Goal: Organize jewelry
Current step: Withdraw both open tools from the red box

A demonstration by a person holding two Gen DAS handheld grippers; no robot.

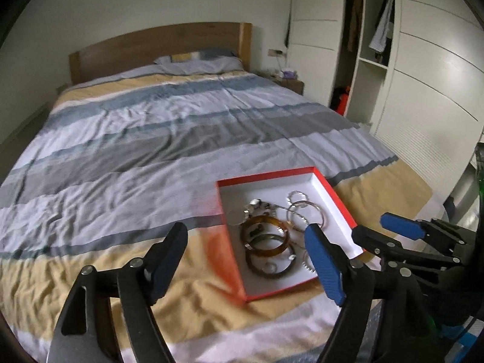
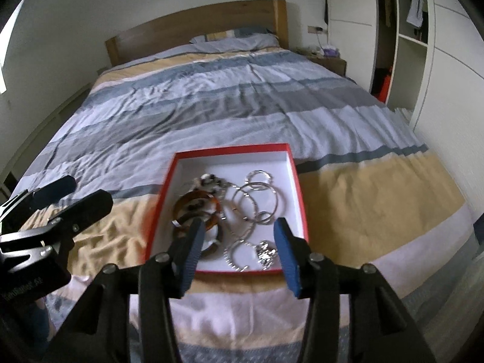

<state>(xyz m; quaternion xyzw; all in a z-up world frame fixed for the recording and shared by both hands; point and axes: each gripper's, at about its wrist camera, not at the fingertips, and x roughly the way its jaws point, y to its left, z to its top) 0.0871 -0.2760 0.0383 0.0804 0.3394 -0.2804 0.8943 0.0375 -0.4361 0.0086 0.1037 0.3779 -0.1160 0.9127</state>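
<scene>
Both grippers — left gripper (image 1: pixel 246 243), right gripper (image 2: pixel 239 242) — gape wide, holding nothing.
Beyond the jaws, shallow red cardboard box (image 2: pixel 298 187) holds amber bangles (image 2: pixel 193 204) — silver rings (image 2: pixel 257 199).

the open box (image 2: pixel 295 187) lies on the bed (image 2: pixel 211 106) near its foot end, with the headboard (image 2: pixel 196 27) far behind it and the wardrobe (image 2: pixel 429 60) to its right. bangles (image 2: pixel 208 208), rings (image 2: pixel 257 199) and a chain (image 2: pixel 239 254) lie together inside the box. both grippers hang before the box, the left gripper (image 1: pixel 246 254) at its left side and the right gripper (image 2: pixel 239 242) over its near edge.
</scene>
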